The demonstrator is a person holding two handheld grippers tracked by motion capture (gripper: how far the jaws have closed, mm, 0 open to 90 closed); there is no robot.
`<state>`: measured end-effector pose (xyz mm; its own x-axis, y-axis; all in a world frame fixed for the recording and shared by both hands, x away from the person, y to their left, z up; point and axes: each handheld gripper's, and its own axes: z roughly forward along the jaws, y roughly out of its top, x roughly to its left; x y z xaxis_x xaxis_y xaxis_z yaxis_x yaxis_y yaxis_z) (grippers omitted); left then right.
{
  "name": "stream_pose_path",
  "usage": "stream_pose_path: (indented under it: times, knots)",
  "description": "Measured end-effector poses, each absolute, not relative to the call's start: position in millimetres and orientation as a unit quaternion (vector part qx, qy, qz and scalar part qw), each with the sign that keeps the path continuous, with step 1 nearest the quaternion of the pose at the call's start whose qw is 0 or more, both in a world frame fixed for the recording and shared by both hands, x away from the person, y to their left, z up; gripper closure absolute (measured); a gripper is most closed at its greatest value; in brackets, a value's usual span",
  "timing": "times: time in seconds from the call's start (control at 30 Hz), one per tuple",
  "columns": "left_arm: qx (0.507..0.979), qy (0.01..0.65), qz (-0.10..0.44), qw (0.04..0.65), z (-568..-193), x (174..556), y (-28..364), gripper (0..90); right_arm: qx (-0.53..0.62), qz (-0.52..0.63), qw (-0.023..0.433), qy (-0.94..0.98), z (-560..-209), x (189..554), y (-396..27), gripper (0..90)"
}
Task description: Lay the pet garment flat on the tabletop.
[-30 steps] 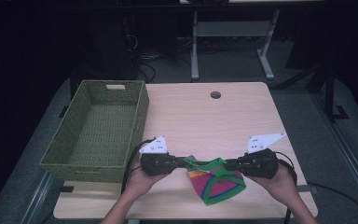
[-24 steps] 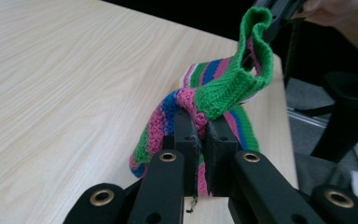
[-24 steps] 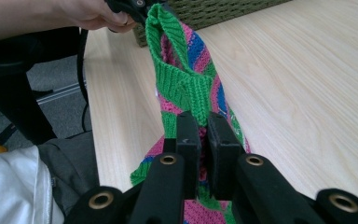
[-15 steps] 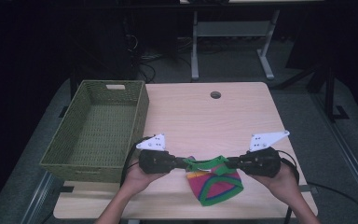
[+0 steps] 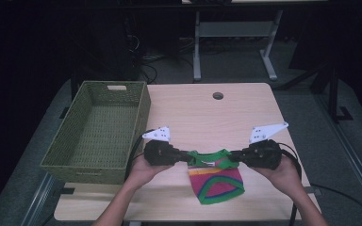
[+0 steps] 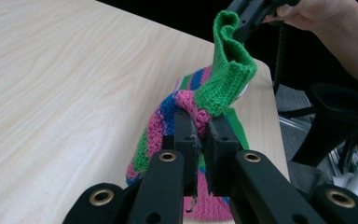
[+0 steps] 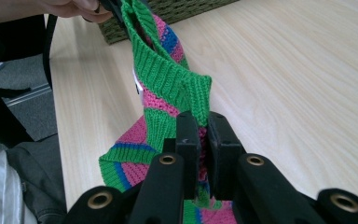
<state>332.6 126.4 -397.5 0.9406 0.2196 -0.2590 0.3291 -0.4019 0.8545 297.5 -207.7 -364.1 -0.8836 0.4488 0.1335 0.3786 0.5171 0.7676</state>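
One knitted hat, two hand-held grippers, one basket

Green woven basket sits on wooden table.

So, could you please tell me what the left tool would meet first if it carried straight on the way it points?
Probably the right tool: the left tool points at it along the knitted sock both grip.

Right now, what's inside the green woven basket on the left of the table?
The basket looks empty: its woven floor shows bare in the high view. The strip of floor right behind its near wall is hidden by that wall, so something small and flat lying there cannot be ruled out.
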Motion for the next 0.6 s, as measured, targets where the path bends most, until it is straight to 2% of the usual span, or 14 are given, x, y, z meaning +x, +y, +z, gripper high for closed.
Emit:
stream_pose_path:
  times: [0.3,0.6]
  knots:
    - [0.831,0.181,-0.045,0.524,-396.2,355.5,120.4,84.8,0.245,0.426,0.042,0.87,-361.7,316.9,-207.0,84.1]
    - [0.832,0.186,-0.047,0.521,-400.6,361.4,116.5,84.7,0.253,0.419,0.039,0.871,-365.8,324.4,-207.6,84.1]
